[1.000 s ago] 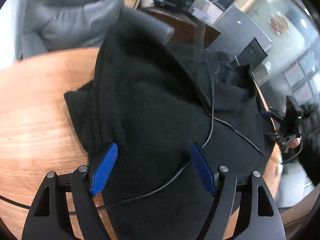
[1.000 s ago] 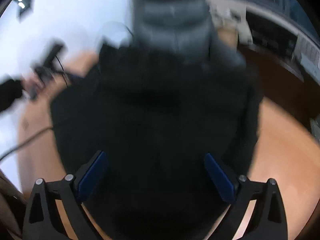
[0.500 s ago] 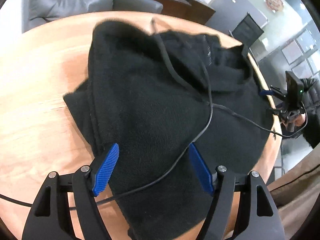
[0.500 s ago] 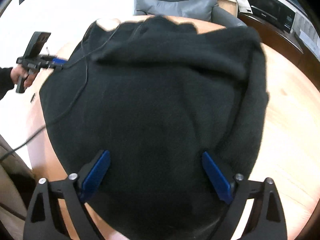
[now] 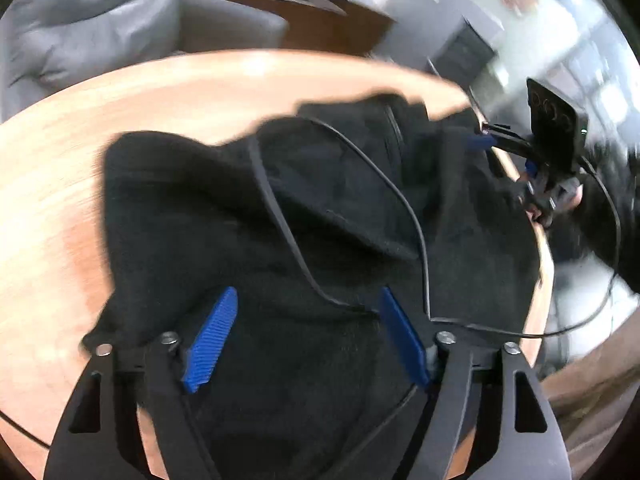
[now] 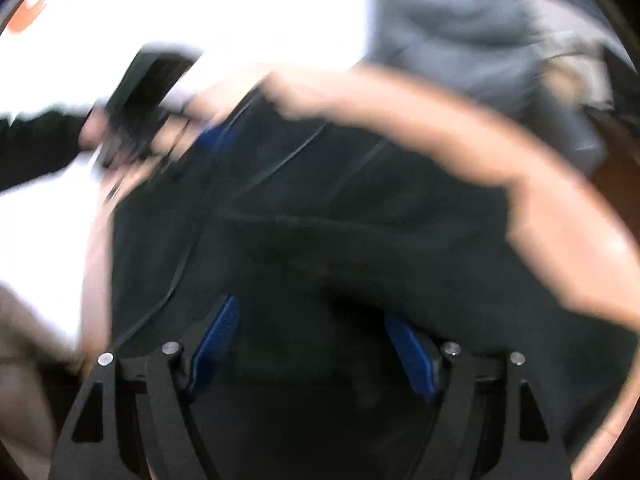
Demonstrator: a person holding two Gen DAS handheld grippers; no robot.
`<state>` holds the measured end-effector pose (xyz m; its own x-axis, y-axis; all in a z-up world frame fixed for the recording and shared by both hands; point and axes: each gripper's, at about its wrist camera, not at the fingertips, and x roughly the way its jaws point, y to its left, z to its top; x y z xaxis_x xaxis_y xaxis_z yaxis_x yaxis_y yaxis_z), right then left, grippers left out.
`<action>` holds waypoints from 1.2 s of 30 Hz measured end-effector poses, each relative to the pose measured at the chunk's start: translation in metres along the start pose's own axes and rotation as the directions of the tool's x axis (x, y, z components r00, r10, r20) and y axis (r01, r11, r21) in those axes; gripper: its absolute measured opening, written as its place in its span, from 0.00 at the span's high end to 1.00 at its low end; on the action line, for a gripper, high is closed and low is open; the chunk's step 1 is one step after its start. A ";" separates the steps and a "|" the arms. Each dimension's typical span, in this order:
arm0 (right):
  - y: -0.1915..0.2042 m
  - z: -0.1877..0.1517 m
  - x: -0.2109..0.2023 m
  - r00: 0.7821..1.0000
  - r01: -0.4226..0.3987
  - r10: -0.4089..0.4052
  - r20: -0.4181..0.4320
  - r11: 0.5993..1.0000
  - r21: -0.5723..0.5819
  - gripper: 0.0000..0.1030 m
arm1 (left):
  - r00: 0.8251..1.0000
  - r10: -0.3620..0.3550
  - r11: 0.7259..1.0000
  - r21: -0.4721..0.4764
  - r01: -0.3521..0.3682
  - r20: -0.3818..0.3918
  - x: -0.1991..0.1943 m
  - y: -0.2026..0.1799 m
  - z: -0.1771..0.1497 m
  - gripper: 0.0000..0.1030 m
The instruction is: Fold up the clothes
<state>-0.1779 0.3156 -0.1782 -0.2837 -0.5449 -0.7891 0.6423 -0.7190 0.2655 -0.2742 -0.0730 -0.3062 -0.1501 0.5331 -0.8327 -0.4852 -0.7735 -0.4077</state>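
We're mid-fold w/ the black fleece garment (image 5: 224, 208) bunched on the round wooden table (image 5: 60, 184). Left gripper (image 5: 308, 340) & right gripper (image 6: 316, 348) both spread wide, probably empty (blurry). Next: pinch an edge.

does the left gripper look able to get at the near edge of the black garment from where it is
Probably yes. The left gripper is open with the black garment spread right under and between its fingers on the wooden table. Only the thin black cable lying across the cloth could get caught in the grasp.
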 end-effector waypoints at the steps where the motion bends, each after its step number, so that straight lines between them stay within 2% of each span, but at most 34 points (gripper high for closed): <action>1: -0.011 0.008 -0.011 0.998 0.047 -0.048 0.052 0.998 0.030 0.23 | 0.999 0.006 1.000 -0.025 -0.005 0.033 -0.018 0.003 -0.003 0.29; 2: -0.020 0.013 -0.023 0.990 0.097 -0.101 0.096 0.994 0.046 0.23 | 0.998 0.019 0.999 -0.035 -0.017 0.067 -0.038 0.003 -0.007 0.29; 4: -0.031 0.019 -0.050 0.962 0.212 -0.219 0.164 0.975 0.059 0.23 | 0.990 0.058 0.997 -0.051 -0.052 0.126 -0.080 0.000 -0.018 0.29; 7: -0.066 0.018 -0.080 0.914 0.337 -0.354 0.199 0.935 0.111 0.23 | 0.967 0.136 0.984 -0.141 -0.107 0.214 -0.159 -0.002 -0.042 0.27; 8: -0.076 0.017 -0.088 0.910 0.346 -0.365 0.196 0.930 0.127 0.22 | 0.957 0.164 0.976 -0.178 -0.122 0.241 -0.187 -0.001 -0.052 0.26; 10: -0.069 0.016 -0.098 0.928 0.300 -0.319 0.194 0.946 0.119 0.22 | 0.938 0.210 0.962 -0.230 -0.148 0.275 -0.233 -0.009 -0.070 0.21; 12: -0.037 0.015 -0.101 0.963 0.183 -0.185 0.194 0.983 0.029 0.22 | 0.924 0.256 0.948 -0.262 -0.182 0.285 -0.272 -0.020 -0.089 0.19; 14: 0.005 0.010 -0.092 0.987 0.091 -0.077 0.143 0.991 -0.096 0.22 | 0.915 0.297 0.935 -0.277 -0.220 0.274 -0.299 -0.033 -0.105 0.16; 15: 0.024 0.006 -0.087 0.993 0.053 -0.036 0.111 0.988 -0.148 0.22 | 0.913 0.308 0.932 -0.278 -0.233 0.269 -0.305 -0.039 -0.111 0.14; 17: 0.046 0.000 -0.078 0.998 0.006 0.006 0.070 0.987 -0.164 0.22 | 0.910 0.321 0.930 -0.266 -0.252 0.262 -0.311 -0.052 -0.117 0.09; 19: 0.050 -0.008 -0.070 0.997 -0.033 0.041 0.067 0.991 -0.127 0.22 | 0.922 0.302 0.940 -0.236 -0.247 0.241 -0.297 -0.057 -0.116 0.08; 21: 0.055 -0.013 -0.053 0.997 -0.061 0.067 0.049 0.992 -0.114 0.22 | 0.940 0.261 0.955 -0.201 -0.218 0.220 -0.265 -0.062 -0.112 0.08; 23: 0.063 -0.011 -0.024 0.996 -0.082 0.086 0.020 0.983 -0.163 0.22 | 0.959 0.197 0.973 -0.156 -0.167 0.205 -0.223 -0.062 -0.099 0.08; 25: 0.063 -0.009 0.004 0.990 -0.141 0.144 0.009 0.980 -0.138 0.22 | 0.975 0.114 0.991 -0.095 -0.097 0.192 -0.168 -0.060 -0.079 0.08; 27: 0.062 -0.004 0.030 0.984 -0.175 0.176 -0.007 0.978 -0.115 0.22 | 0.981 0.092 0.994 -0.069 -0.081 0.170 -0.121 -0.057 -0.060 0.08; 30: 0.049 0.013 0.065 0.994 -0.108 0.109 -0.002 0.989 -0.100 0.22 | 0.989 0.085 0.996 -0.048 -0.080 0.118 -0.050 -0.045 -0.032 0.12; 32: 0.030 0.025 0.063 0.997 -0.041 0.044 0.069 0.998 -0.048 0.22 | 0.991 0.095 0.995 -0.041 -0.091 0.094 -0.015 -0.037 -0.019 0.12; 34: 0.009 0.033 0.058 0.992 0.011 -0.010 0.123 1.000 -0.001 0.22 | 0.992 0.098 0.995 -0.028 -0.096 0.074 0.006 -0.033 -0.012 0.12; 36: -0.008 0.034 0.061 0.988 0.091 -0.092 0.124 0.996 0.011 0.22 | 0.992 0.102 0.995 -0.014 -0.102 0.067 0.020 -0.033 -0.006 0.13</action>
<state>-0.2245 0.2735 -0.2097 -0.4274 -0.5261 -0.7353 0.6061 -0.7702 0.1987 -0.2559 -0.0393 -0.3114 -0.2564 0.4728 -0.8430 -0.4552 -0.8285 -0.3262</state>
